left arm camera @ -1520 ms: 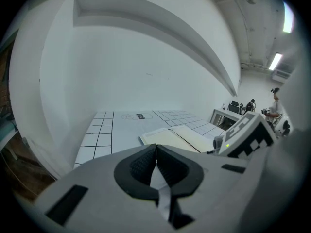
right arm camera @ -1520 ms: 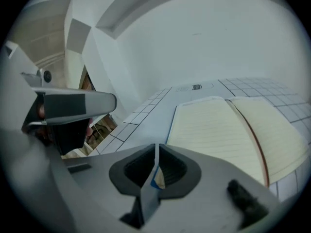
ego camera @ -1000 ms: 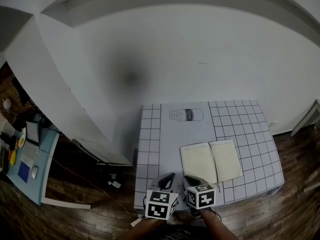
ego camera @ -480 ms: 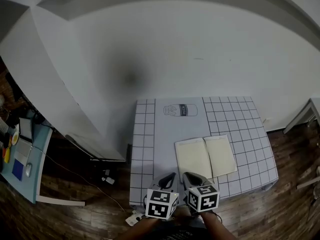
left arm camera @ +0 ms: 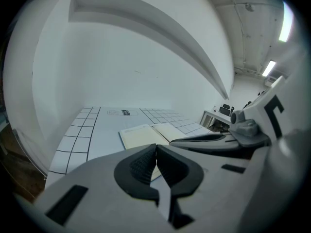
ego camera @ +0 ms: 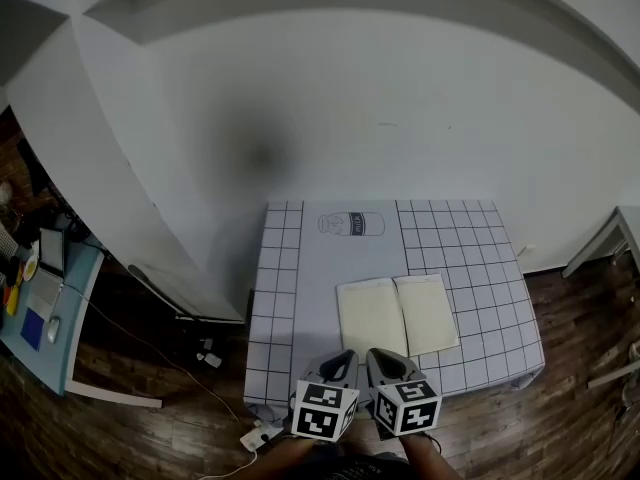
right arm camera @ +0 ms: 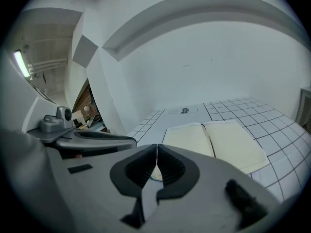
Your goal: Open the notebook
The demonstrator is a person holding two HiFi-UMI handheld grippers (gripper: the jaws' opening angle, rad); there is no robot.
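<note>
A cream-paged paper notebook (ego camera: pixel 398 315) lies open and flat on a small rectangular table (ego camera: pixel 300 298) covered in a white sheet. Its two blank pages face up, and its spine runs from the near edge toward the far edge. It sits right of the table's middle, closer to the near edge than to the far one. Its right page lies over the black grid squares printed along the table's right side, and its left page lies on the plain central strip. A black line drawing of a bottle (ego camera: pixel 350 224) is printed on that strip close to the far edge, well apart from the notebook.

Two grey two-jaw grippers hang side by side over the near edge, pointing toward the far edge and tilted down. The left gripper (ego camera: pixel 338 361) has its dark ribbed pads pressed together with nothing between them. The right gripper (ego camera: pixel 386 360) has just been closing its jaws; they now meet, also on nothing. Neither touches the notebook, whose near left corner lies just beyond the right gripper's tips. The table stands on a dark wooden floor (ego camera: pixel 560 408) by a white wall (ego camera: pixel 400 118).
</note>
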